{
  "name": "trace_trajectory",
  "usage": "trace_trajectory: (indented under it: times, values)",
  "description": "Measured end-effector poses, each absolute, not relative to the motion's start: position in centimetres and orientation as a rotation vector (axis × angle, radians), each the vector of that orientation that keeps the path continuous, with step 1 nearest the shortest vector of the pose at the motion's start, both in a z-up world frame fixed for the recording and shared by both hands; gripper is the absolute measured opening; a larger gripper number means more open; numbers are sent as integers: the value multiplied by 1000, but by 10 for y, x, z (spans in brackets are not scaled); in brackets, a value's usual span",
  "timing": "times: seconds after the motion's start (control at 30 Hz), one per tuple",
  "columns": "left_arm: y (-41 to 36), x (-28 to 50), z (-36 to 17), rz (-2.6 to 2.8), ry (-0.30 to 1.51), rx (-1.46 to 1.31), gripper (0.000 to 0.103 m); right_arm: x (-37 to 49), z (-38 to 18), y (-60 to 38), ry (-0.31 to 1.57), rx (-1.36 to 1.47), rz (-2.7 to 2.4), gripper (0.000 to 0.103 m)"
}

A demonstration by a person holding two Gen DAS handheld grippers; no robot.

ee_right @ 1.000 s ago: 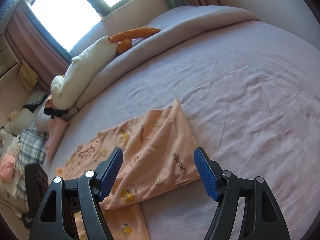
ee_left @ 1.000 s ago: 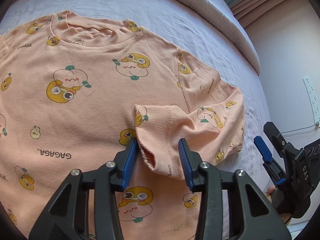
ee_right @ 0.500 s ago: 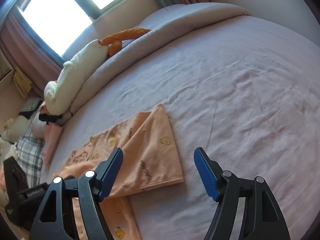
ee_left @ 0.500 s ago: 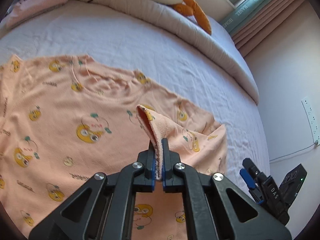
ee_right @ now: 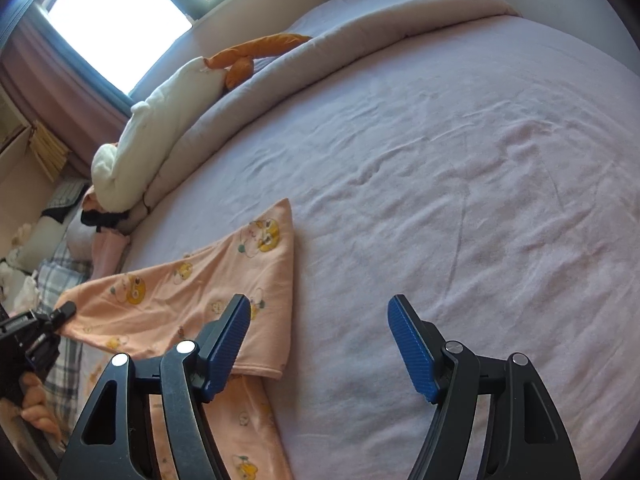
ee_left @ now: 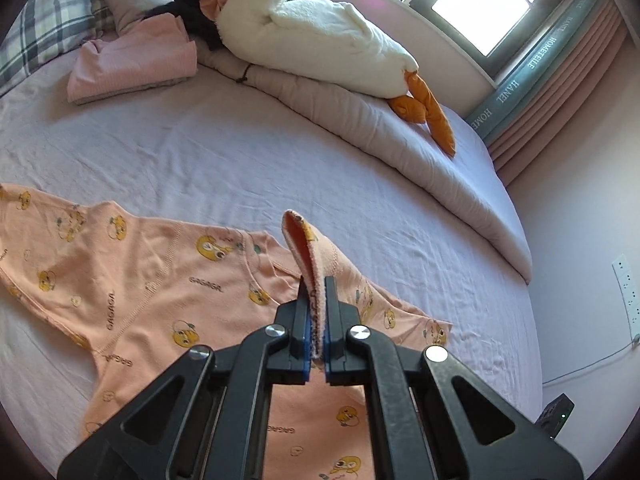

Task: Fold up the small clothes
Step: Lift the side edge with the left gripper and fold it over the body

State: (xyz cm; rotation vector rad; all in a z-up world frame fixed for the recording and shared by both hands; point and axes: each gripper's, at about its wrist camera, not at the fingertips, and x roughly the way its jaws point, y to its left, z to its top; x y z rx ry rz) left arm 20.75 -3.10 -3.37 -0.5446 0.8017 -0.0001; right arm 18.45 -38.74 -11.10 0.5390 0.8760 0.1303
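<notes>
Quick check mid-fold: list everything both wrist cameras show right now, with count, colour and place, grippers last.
peach cartoon-print shirt: 1, peach with yellow characters, spread on the bed, sleeve edge lifted.
lilac bedsheet: 1, pale lilac, covers the bed.
grey rolled duvet: 1, grey-beige, along the bed's far side.
white plush goose: 1, white with orange feet, lying on the duvet.
folded pink garment: 1, pink, near the pillows.
plaid pillow: 1, grey-white check, at the bed's head.
wall socket strip: 1, white, on the wall.
left gripper: 1, black with blue pads, clamped on the sleeve.
right gripper: 1, black with blue pads, open over the sheet.
</notes>
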Motion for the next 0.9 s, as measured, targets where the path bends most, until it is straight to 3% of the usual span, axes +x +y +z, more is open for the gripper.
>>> trace_trajectory:
  times: [0.27, 0.4, 0.73, 0.9]
  values:
    - [0, 203, -27, 75, 775, -538, 3, 195, -118, -355, 927, 509, 243, 72]
    - [18, 202, -27, 121, 763, -562, 3, 196, -120, -338, 944, 459, 284, 63]
    - [41, 201, -33, 175, 770, -549, 3, 199, -130, -306, 1000, 298, 301, 23]
    - [45, 195, -35, 190, 766, -531, 3, 196, -132, -310, 997, 284, 291, 16]
